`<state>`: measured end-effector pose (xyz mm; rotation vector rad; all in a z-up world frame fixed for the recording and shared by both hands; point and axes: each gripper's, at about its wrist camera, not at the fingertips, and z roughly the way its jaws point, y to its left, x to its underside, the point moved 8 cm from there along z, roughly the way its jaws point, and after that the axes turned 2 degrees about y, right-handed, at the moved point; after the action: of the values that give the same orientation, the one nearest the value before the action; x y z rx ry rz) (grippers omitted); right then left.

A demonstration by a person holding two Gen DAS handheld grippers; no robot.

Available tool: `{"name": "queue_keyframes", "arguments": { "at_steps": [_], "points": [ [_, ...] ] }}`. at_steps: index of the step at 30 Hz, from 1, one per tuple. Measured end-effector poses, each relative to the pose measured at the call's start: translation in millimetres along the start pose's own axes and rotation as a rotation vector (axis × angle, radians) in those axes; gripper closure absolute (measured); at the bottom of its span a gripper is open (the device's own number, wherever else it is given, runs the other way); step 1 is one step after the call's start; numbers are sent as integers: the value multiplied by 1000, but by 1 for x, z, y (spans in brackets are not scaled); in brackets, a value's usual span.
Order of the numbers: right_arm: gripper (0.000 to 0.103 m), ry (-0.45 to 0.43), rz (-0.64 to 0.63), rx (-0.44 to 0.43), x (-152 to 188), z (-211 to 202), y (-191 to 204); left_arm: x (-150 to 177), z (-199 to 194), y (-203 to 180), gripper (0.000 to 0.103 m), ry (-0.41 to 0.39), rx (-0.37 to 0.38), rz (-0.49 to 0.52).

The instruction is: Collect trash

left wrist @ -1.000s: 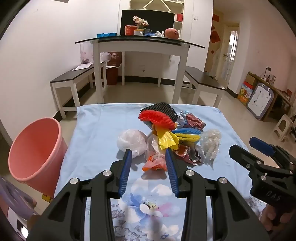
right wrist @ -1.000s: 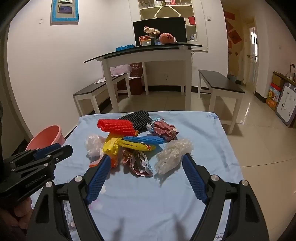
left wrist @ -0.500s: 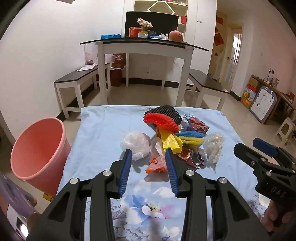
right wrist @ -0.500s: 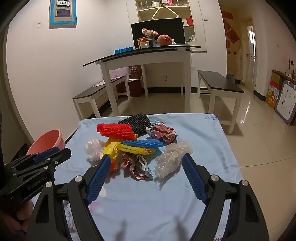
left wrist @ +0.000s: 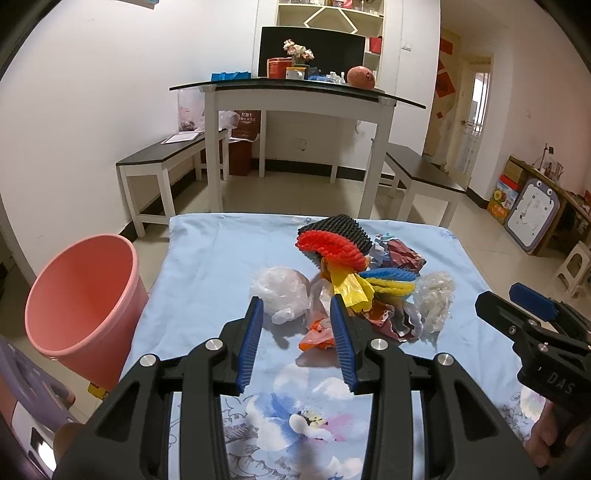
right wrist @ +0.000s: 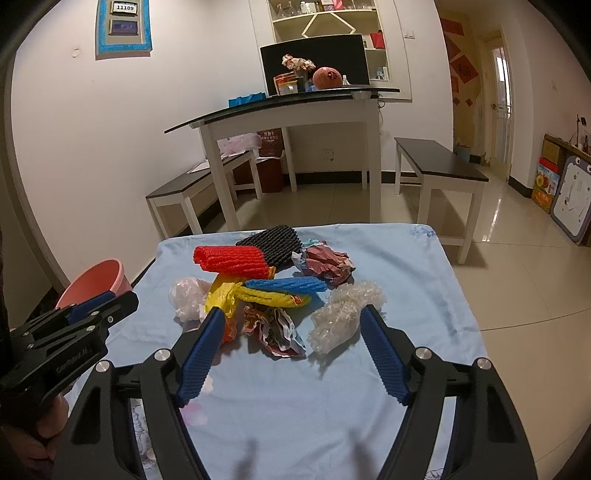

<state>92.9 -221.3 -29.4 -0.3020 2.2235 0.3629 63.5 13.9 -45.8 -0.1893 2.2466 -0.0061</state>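
Both our claws, left (left wrist: pixel 297 308) and right (right wrist: pixel 291 318), gape over the blue-clothed desk (right wrist: pixel 413 280), pink plastic bin (left wrist: pixel 79 295) alongside, wall placard (right wrist: pixel 124 7) reading 11109.

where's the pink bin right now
The pink bin stands on the floor off the table's left edge in the left wrist view; in the right wrist view only its rim shows, behind the left claw.
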Motion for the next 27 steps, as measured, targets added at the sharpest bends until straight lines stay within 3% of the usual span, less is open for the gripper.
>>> {"name": "queue_keyframes", "arguments": {
  "at_steps": [27],
  "points": [
    [35, 9, 4, -15, 8, 5, 1, 2, 1, 3, 65, 3, -7, -2]
  ]
}}
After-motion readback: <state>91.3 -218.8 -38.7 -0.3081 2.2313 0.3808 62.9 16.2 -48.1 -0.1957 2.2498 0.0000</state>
